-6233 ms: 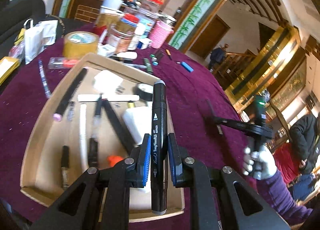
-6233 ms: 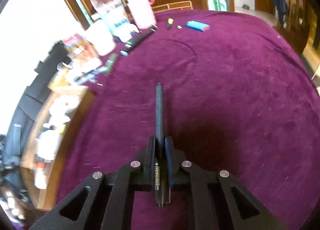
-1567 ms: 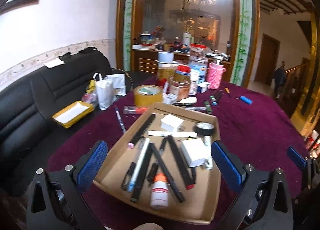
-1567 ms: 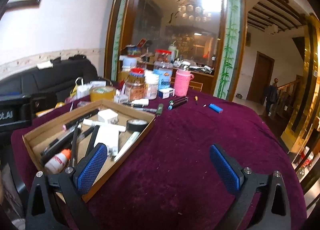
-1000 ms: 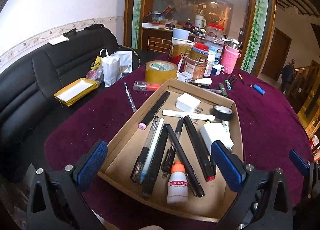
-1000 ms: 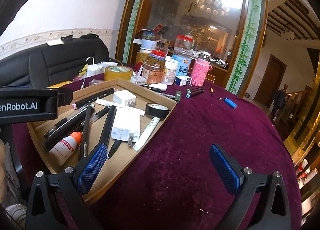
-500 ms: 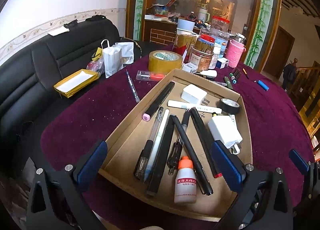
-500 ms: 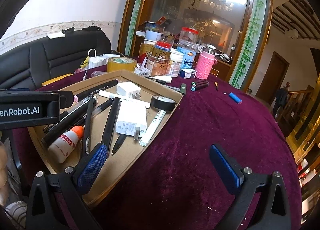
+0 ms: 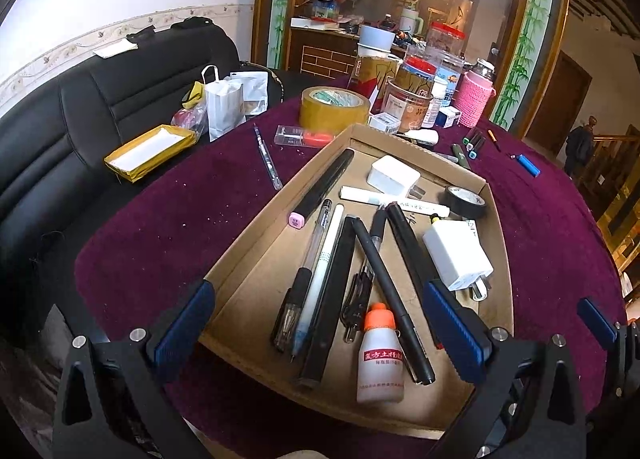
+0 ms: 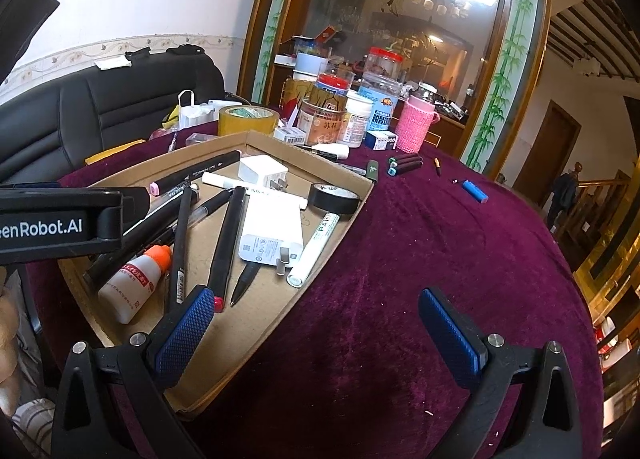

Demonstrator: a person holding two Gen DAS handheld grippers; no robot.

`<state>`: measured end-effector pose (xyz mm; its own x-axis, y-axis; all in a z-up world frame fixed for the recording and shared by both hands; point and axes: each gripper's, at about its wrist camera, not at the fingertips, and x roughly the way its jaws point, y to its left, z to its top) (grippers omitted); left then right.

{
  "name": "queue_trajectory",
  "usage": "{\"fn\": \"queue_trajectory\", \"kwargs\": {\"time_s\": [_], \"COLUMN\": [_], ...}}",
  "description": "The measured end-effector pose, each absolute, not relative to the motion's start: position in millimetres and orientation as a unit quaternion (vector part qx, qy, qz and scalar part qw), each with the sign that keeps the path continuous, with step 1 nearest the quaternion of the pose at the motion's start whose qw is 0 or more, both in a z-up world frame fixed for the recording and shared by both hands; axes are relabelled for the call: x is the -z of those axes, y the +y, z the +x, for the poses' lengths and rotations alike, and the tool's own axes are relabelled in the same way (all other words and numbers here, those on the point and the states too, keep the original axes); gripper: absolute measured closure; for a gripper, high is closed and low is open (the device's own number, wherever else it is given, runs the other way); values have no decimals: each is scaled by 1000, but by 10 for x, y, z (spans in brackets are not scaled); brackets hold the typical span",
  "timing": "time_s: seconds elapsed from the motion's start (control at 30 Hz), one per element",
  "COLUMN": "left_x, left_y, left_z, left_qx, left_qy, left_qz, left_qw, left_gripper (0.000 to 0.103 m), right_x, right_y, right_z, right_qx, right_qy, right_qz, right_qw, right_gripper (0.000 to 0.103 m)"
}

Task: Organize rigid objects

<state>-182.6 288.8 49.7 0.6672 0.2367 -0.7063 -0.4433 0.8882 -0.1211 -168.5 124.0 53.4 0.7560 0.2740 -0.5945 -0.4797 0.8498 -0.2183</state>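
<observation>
While both tools hang spread wide with nothing between their pads, the cardboard tray (image 9: 256, 247) lies on the purple-clothed desk (image 9: 168, 227) with the sorted items lying in it. Inside the tray, a white glue bottle with an orange cap (image 9: 379, 355) lies nearest the left tool (image 9: 320, 333), flanked by several black pens (image 9: 394, 299) that fan away from it. A white pen (image 9: 320, 275) and a clear pen (image 9: 308, 263) lie side by side toward the tray's left wall, and a black marker with a pink end (image 9: 320, 189) runs along that wall. A white charger (image 9: 456, 259) with its prongs out rests toward the tray's right wall, a smaller white adapter (image 9: 394, 177) sits at the tray's far end, and a roll of black tape (image 9: 466, 201) lies in the far right corner with a white paint marker (image 9: 396, 201) across the tray in front of it.

Seen from the right tool (image 10: 318, 335), which hovers past the tray's right wall over bare cloth, another white paint marker (image 10: 314, 249) lies against that wall.

Beyond the tray's far end stand a roll of tan packing tape (image 9: 334, 109), several jars (image 9: 416, 99) and a pink knitted cup holder (image 9: 476, 103). Off the tray's far right corner, loose markers (image 9: 472, 143) and a blue lighter-like cylinder (image 9: 528, 165) lie on the cloth. A clear pen (image 9: 267, 157) rests on the cloth left of the tray.
</observation>
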Motion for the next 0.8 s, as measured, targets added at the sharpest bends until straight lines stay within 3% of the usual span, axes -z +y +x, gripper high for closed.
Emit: {"fn": "queue_trajectory", "kwargs": {"time_s": [0.8], "left_x": [-431], "left_y": [2859], "left_z": [-1799], "left_qx": [-192], "left_qy": [374], "left_qz": [-139], "left_qw": [897], "left_gripper": [0], "right_x": [-536], "right_y": [1255], "right_z": [-1656], "right_qx": [-203], "right_qy": [291], "right_qz": [-179], "right_qw": [917], "right_gripper": [0]}}
